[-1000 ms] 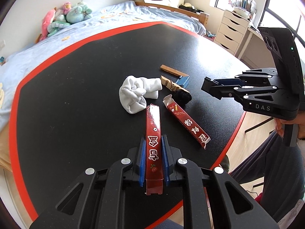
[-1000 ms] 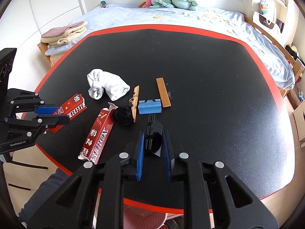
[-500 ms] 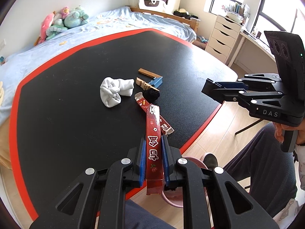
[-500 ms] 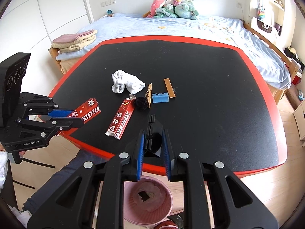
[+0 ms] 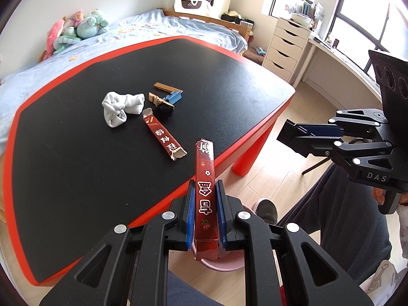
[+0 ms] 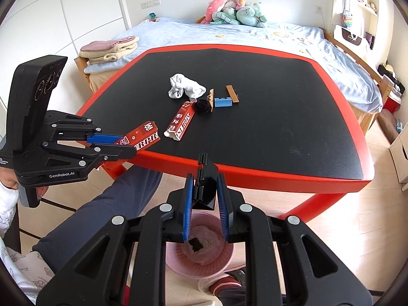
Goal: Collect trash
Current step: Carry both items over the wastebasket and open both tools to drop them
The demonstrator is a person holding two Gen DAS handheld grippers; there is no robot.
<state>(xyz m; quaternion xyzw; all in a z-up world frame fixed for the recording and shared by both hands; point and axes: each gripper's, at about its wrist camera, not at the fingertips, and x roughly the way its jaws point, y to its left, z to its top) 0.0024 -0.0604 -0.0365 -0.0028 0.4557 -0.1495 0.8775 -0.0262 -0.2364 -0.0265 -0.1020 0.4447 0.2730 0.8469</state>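
My left gripper (image 5: pixel 205 219) is shut on a long red carton (image 5: pixel 205 193), held off the table's front edge; it also shows in the right wrist view (image 6: pixel 139 137). My right gripper (image 6: pixel 204 204) is shut on a black box (image 6: pixel 206 186), held above a pink trash bin (image 6: pixel 201 255) on the floor. The bin holds a dark scrap. A second red carton (image 5: pixel 163 134) lies on the black table (image 5: pixel 76 153), next to a white cloth (image 5: pixel 119 108), a black ball (image 5: pixel 164 111), a blue block (image 5: pixel 173 97) and wooden pieces (image 5: pixel 162 86).
The table has a red rim (image 6: pixel 280 173) and red legs. The person's legs and foot (image 5: pixel 266 207) are beside the bin. A bed (image 6: pixel 255 33) stands behind the table and a white drawer unit (image 5: pixel 285 48) to its right.
Both grippers have pulled back from over the table to beyond its front edge, carrying the red carton and the black box. The pink bin has come into view below.
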